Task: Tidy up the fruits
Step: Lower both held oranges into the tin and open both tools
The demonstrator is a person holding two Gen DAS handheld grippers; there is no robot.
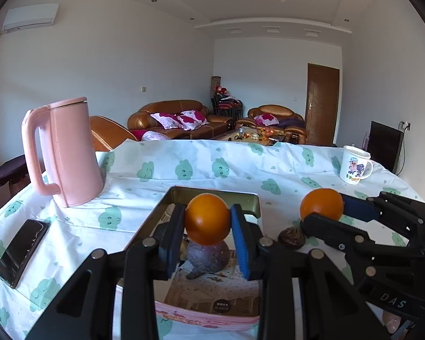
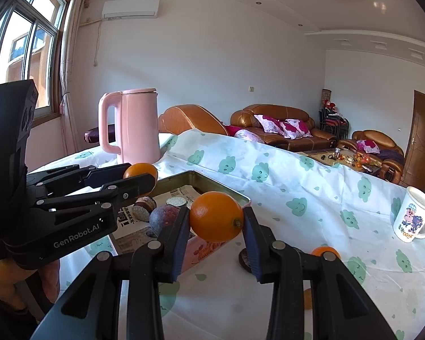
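In the left wrist view my left gripper (image 1: pixel 208 212) is shut on an orange (image 1: pixel 207 226), held above a gold metal tray (image 1: pixel 212 192). A purple passion fruit (image 1: pixel 208 257) lies in the tray under it. To the right, my right gripper (image 1: pixel 325 209) is shut on a second orange (image 1: pixel 321 202), over the cloth beside the tray. In the right wrist view that orange (image 2: pixel 216 221) sits between the blue pads (image 2: pixel 181 240). The left gripper (image 2: pixel 141 174) shows at the left over the tray (image 2: pixel 221 184), which holds the passion fruit (image 2: pixel 163 219) and cut dark fruit (image 2: pixel 144 206).
A pink kettle (image 1: pixel 68 153) stands at the back left and a black phone (image 1: pixel 22 252) lies at the front left. A cartoon mug (image 1: pixel 354 167) is at the far right. A dark wrinkled fruit (image 1: pixel 291 237) and another orange (image 2: pixel 324 252) lie on the cloud-print tablecloth (image 1: pixel 184 167).
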